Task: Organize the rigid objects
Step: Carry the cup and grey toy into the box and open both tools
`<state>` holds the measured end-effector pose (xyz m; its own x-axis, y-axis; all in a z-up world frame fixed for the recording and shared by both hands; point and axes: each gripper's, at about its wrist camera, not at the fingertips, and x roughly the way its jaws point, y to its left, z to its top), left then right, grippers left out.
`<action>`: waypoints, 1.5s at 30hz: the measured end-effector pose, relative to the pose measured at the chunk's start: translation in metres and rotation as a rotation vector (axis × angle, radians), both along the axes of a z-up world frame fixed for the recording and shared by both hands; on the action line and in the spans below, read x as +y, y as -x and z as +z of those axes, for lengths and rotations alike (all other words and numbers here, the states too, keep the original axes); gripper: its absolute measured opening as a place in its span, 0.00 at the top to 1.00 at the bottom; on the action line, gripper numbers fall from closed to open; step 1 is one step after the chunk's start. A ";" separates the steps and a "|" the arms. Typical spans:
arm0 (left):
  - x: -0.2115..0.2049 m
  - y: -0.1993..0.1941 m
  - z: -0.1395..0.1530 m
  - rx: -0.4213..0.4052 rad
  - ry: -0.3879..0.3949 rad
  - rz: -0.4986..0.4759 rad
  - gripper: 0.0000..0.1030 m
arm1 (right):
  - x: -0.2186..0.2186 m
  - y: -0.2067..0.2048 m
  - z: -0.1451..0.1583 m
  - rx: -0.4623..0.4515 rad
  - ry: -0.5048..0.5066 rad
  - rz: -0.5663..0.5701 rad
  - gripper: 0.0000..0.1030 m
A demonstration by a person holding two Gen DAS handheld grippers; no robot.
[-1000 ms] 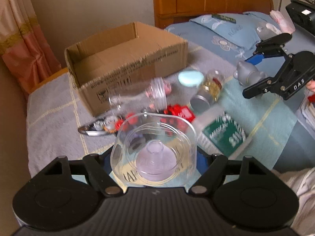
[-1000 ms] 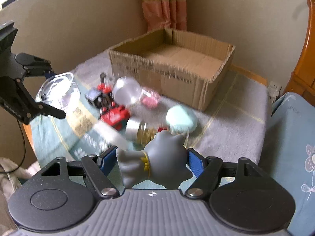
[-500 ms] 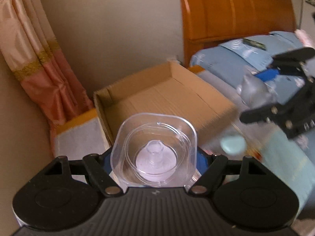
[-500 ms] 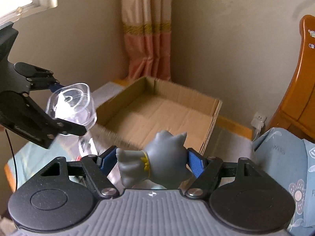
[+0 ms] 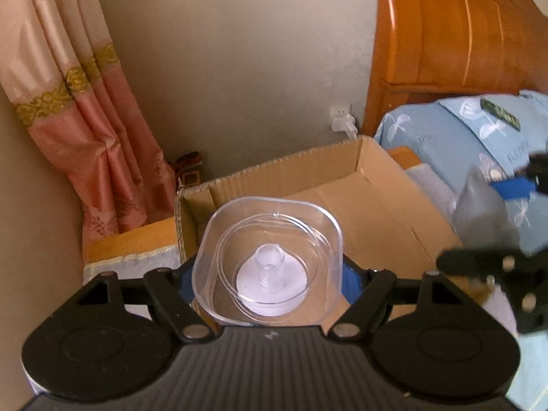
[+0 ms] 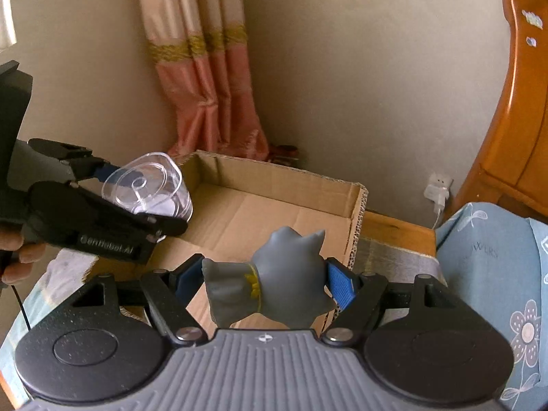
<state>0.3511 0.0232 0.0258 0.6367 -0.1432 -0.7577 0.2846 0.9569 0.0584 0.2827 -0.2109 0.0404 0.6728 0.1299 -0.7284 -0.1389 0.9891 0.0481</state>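
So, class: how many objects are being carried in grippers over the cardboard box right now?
2. A clear plastic container is clamped in the left gripper, and a grey figurine in the right gripper, both above the cardboard box. Other objects may lie out of view.

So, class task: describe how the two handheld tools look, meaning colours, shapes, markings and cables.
Left tool: black ribbed body, two round black discs, black linkage arms with silver pivots, blue finger pads. From the right wrist view it bears pale lettering, with a thin black cable below. Right tool: grey ribbed body, same black discs and arms, blue pads.

Black hand-held gripper [image 6: 263, 286], blue pads [image 6: 339, 284], silver screws.
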 end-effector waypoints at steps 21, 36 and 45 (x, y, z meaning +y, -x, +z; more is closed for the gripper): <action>0.017 0.027 0.009 -0.111 -0.047 0.023 0.08 | 0.012 -0.038 -0.007 -0.062 0.043 -0.066 0.00; 0.007 0.105 0.030 -0.169 -0.016 0.007 0.05 | -0.003 0.068 0.006 -0.046 0.018 -0.125 0.00; 0.003 0.153 0.010 -0.177 0.014 0.018 0.04 | 0.005 0.130 -0.020 -0.088 0.000 -0.120 0.00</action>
